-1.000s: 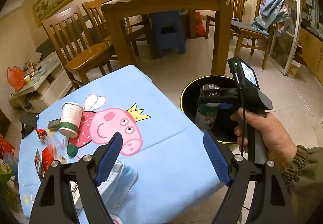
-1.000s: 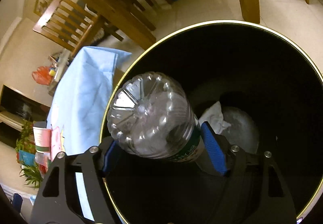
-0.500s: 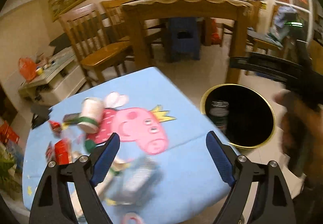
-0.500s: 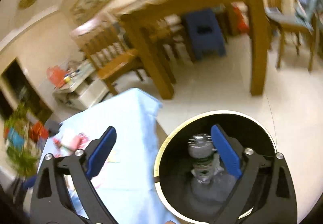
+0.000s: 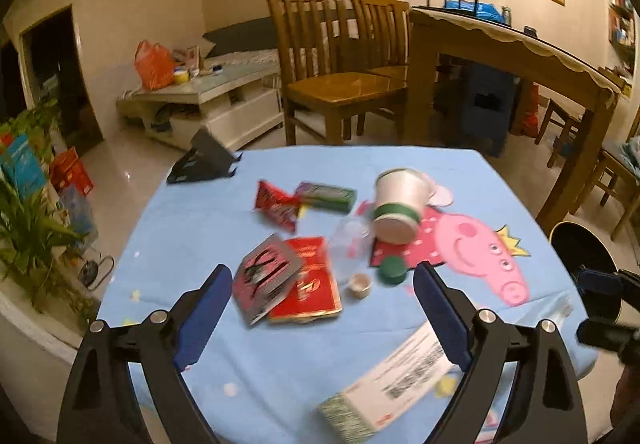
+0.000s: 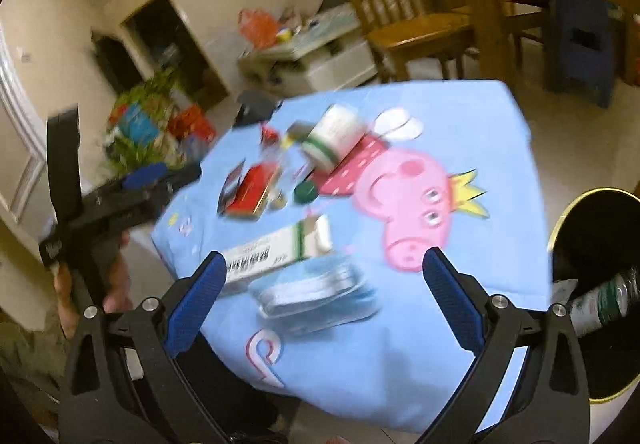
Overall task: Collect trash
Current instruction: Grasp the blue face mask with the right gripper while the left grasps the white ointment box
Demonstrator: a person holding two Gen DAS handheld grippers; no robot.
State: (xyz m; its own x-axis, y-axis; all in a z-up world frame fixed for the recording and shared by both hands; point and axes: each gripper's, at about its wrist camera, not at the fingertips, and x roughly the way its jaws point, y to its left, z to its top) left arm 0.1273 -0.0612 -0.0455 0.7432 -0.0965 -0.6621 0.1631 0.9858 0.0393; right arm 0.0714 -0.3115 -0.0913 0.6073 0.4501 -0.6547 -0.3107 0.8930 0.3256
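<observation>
My left gripper is open and empty, above the near part of a blue cartoon-pig tablecloth. Trash lies on it: a tipped paper cup, a red packet, a dark leaflet, a red wrapper, a green box, a green cap, a white carton. My right gripper is open and empty over the cloth's near edge, above the carton and a stack of face masks. The plastic bottle lies in the black bin.
The bin stands on the floor right of the small table. Wooden chairs and a big dining table stand behind. A black stand sits at the cloth's far left corner. Plants are on the left.
My right gripper let the bottle go into the bin and swung back over the table. My left gripper turned left from the bin toward the trash on the cloth.
</observation>
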